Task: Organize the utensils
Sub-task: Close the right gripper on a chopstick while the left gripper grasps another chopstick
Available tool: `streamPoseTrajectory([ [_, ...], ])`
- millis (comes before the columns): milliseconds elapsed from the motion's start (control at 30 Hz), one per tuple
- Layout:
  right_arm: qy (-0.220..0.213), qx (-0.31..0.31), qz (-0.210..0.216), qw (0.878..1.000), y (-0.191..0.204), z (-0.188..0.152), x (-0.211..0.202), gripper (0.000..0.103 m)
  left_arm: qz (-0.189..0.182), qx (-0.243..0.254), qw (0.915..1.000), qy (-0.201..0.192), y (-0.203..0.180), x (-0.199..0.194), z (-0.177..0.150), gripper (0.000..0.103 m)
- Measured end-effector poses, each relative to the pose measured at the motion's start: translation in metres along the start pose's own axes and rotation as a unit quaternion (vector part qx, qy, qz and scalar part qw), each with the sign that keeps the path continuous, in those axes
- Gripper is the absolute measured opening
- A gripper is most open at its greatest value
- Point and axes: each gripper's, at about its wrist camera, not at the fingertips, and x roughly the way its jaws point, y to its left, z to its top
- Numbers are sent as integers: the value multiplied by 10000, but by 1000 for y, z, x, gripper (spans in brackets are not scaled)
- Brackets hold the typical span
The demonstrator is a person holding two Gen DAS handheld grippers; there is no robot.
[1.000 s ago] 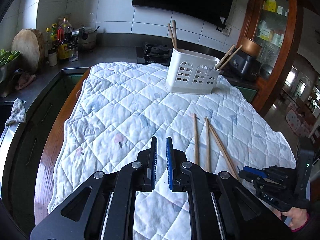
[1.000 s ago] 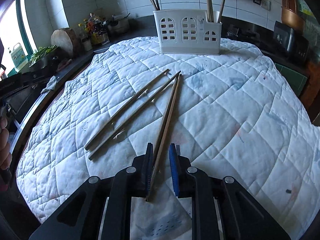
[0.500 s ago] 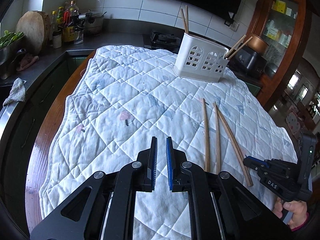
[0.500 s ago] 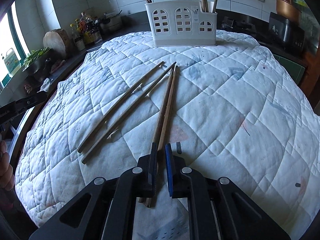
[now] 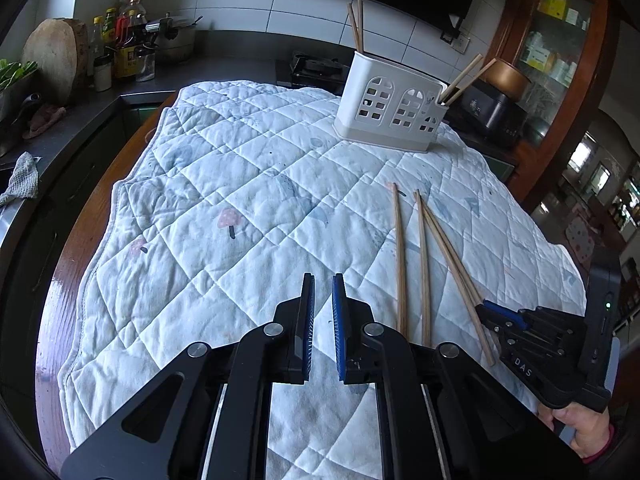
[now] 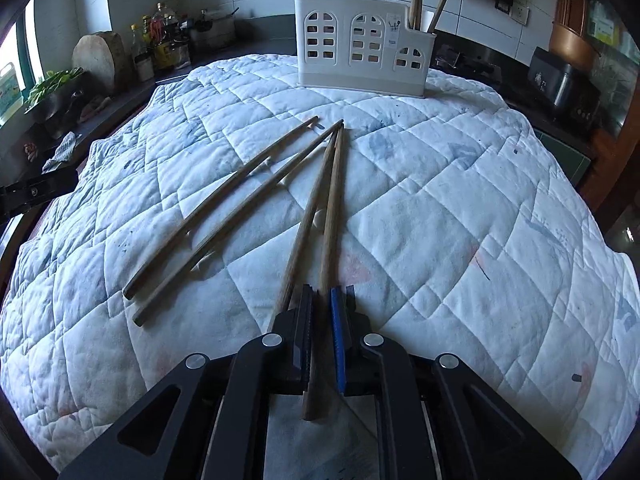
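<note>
1 label legible: "das" on right hand-held gripper [image 5: 486, 310].

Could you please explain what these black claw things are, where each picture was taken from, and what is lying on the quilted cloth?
They are hand-held grippers, one in each of a person's hands, each with a camera looking along its two fingers. In its own view, the left gripper is shut on nothing. The right gripper has just closed on one chopstick. Three more loose chopsticks lie beside it on the quilted cloth. At the far end stands a white utensil holder already holding chopsticks.
</note>
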Motion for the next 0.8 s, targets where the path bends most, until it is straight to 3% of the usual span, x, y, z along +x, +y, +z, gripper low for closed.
streamPoseTrajectory([
  [433,-234,326,278,9988,-23,-7,-20,7,-657,181,9961,555,-41,41,-14,9],
  [800,-606,201,253,9976,-35,-8,-48,7,-465,355,9957,713,-60,70,-12,9],
])
